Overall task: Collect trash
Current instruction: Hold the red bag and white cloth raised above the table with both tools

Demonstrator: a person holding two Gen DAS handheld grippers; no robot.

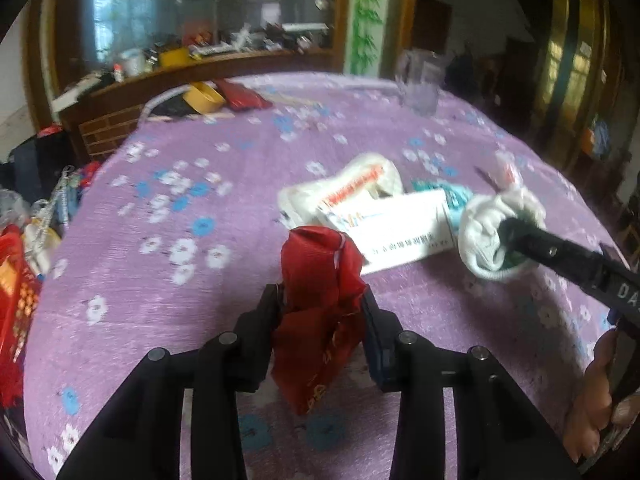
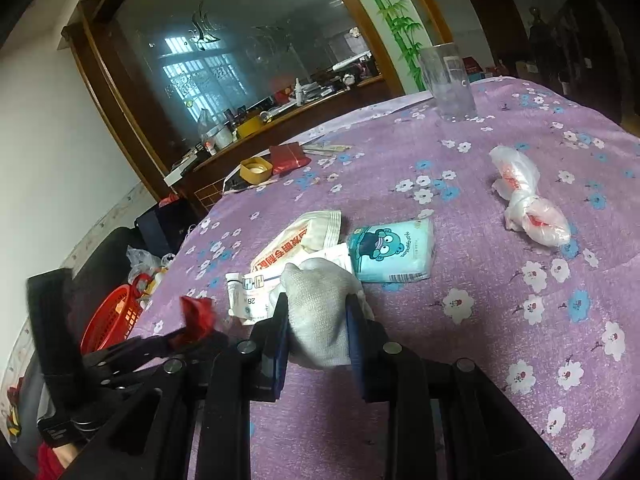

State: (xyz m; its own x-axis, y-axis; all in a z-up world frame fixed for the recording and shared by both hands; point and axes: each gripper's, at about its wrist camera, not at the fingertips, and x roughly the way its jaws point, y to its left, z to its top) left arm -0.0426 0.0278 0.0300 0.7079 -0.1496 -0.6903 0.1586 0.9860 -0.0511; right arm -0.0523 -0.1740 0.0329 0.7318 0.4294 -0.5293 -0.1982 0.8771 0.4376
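Already clenched: left gripper (image 1: 324, 304) on soft red wrapper (image 1: 320, 300) at lower centre; right gripper (image 2: 318, 320) on limp white glove (image 2: 320, 312), lower centre. Light, crushable; best pinched mid-bunch.

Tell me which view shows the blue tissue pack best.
The right wrist view: the blue tissue pack lies whole and sharp on the purple tablecloth, bear print readable. The left wrist view shows only a blurred teal edge behind the white box.
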